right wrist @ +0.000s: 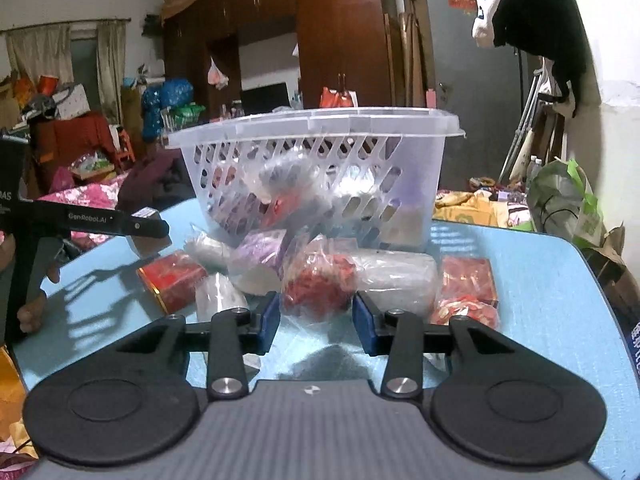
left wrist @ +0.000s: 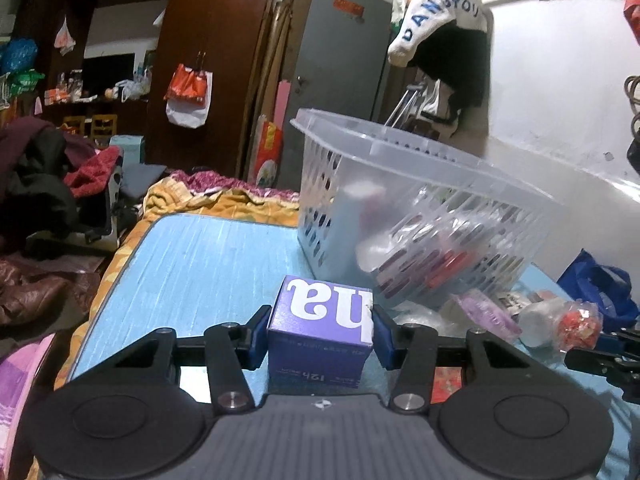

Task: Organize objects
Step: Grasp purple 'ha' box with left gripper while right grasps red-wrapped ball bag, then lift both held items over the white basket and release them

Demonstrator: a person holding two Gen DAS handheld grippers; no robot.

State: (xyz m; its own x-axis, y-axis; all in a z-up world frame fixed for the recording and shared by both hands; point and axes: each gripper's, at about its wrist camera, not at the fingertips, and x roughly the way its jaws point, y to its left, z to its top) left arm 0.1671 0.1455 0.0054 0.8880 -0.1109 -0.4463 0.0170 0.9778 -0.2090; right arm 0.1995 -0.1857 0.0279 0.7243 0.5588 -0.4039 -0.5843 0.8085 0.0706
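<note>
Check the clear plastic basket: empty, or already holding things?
Holding things. Through the slotted walls of the basket, wrapped packets and red items show inside, in both views. More packets lie outside on the blue table.

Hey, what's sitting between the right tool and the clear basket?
In the right wrist view, a bagged red item sits in the right tool; behind it, wrapped packets reach to the basket.

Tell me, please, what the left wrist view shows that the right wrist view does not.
Only the left wrist view shows the purple box gripped by the left gripper. Only the right wrist view shows the right gripper closed on a clear bag of red bits, plus a red tin and a flat red packet. Both show the clear basket on the blue table.
</note>
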